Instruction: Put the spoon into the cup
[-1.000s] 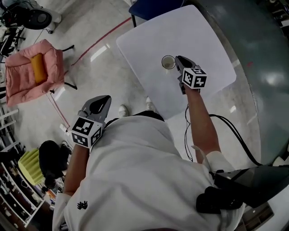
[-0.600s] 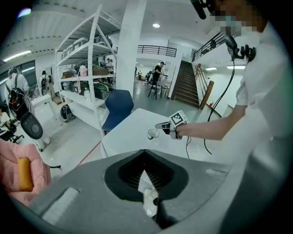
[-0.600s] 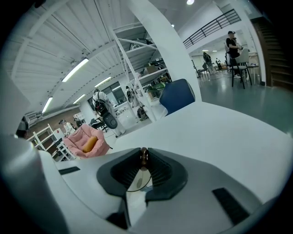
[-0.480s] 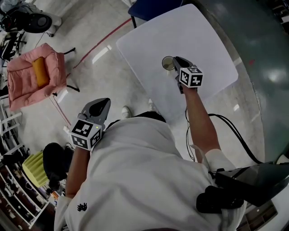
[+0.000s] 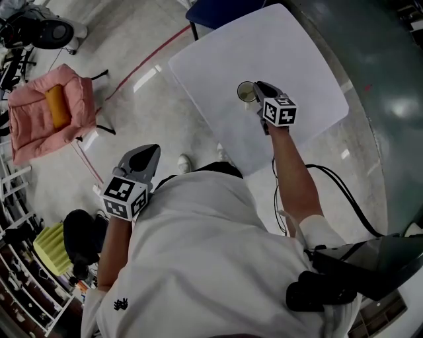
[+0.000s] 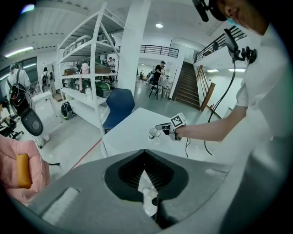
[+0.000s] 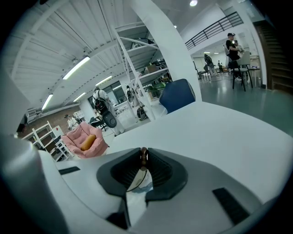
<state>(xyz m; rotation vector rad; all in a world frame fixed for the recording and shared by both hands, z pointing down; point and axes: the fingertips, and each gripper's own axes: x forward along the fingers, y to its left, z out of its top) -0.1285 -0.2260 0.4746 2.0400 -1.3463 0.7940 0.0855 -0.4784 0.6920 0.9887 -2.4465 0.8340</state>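
On the white table (image 5: pixel 297 59) a small cup (image 5: pixel 244 92) stands near the front edge. My right gripper (image 5: pixel 259 90) is held right beside the cup, its tips overlapping the rim. In the right gripper view the jaws (image 7: pixel 144 151) are shut on the thin brown handle of the spoon (image 7: pixel 143 157), and a pale round shape shows below through the gap. The left gripper view shows the cup (image 6: pixel 154 133) and the right gripper (image 6: pixel 163 128) from afar. My left gripper (image 5: pixel 147 154) hangs off the table over the floor, shut and holding nothing.
A pink armchair (image 5: pixel 46 115) with an orange cushion stands on the floor at the left. A blue chair (image 5: pixel 221 10) is at the table's far side. A black cable (image 5: pixel 334 185) trails by the right arm. Shelving (image 6: pixel 87 68) lines the hall.
My right gripper has shifted slightly toward the cup and sunk a little, its tips now overlapping the rim. The left gripper has stayed where it was.
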